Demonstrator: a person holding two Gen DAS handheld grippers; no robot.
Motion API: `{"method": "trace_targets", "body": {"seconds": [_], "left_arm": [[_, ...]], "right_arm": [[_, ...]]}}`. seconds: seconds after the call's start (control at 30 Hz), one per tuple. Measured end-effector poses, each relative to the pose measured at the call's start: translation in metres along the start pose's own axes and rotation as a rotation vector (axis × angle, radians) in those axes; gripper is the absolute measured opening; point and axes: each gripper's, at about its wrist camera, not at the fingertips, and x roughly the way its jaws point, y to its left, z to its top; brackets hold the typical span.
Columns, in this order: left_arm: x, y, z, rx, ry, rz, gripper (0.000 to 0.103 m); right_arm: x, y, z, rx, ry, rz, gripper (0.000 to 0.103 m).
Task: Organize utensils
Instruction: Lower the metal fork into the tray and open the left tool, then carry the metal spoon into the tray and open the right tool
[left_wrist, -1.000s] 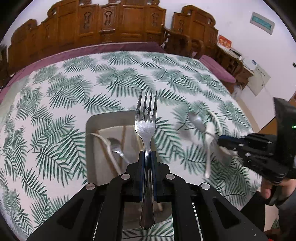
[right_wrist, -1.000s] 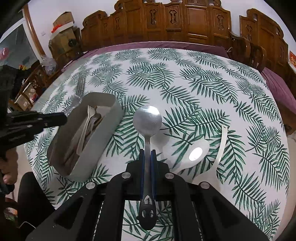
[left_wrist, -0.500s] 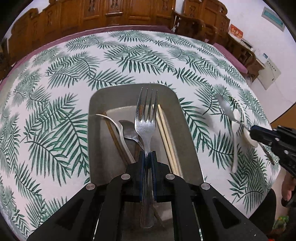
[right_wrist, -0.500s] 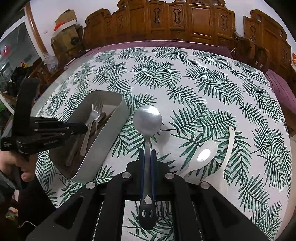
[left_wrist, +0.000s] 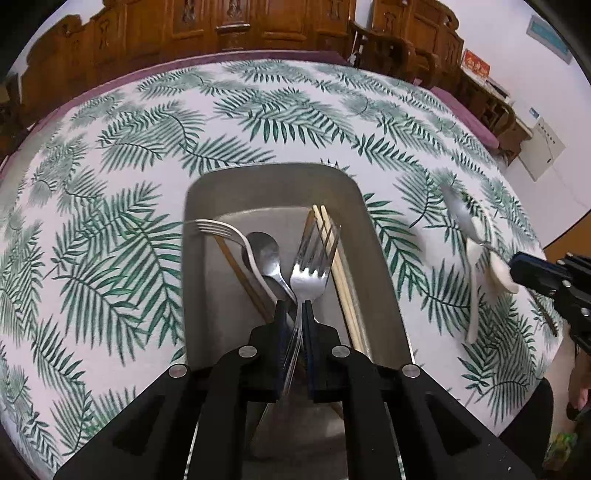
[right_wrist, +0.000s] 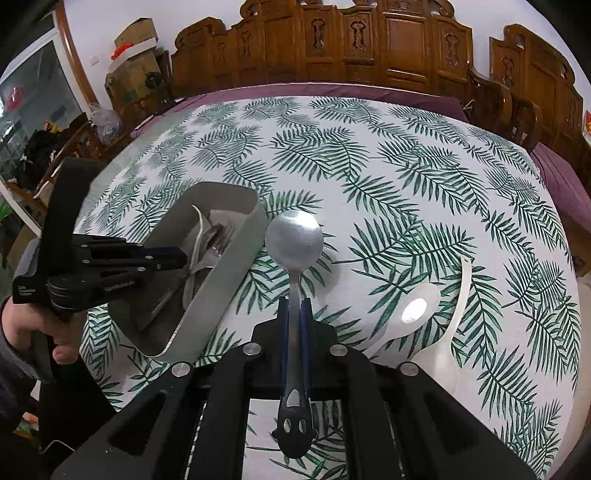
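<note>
Left wrist view: left gripper (left_wrist: 291, 314) clamped on metal fork (left_wrist: 308, 271) over grey tray (left_wrist: 384, 266) (already holding cutlery); right gripper (right_wrist: 294, 308) clamped on metal spoon (right_wrist: 294, 240) above tablecloth (right_wrist: 406, 192).

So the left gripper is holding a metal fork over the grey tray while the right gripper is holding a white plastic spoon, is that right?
Not quite. The right gripper is shut on a metal spoon, as the right wrist view shows; the white plastic spoon lies on the tablecloth beside it. The rest holds: the left gripper holds the metal fork over the grey tray.
</note>
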Motion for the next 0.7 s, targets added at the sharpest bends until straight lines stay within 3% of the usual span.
{"method": "trace_targets", "body": {"seconds": [0.33,0.7], "left_arm": [[-0.053,0.011,-0.016,-0.015,-0.082,-0.002,0.014],[-0.081,0.044,-0.034,-0.062,-0.124,0.018,0.026]], "right_arm": [[-0.004,0.036,0.015,-0.039,-0.027,0.031,0.008],[0.020,0.085,0.031,-0.093,-0.008,0.075,0.008]]}}
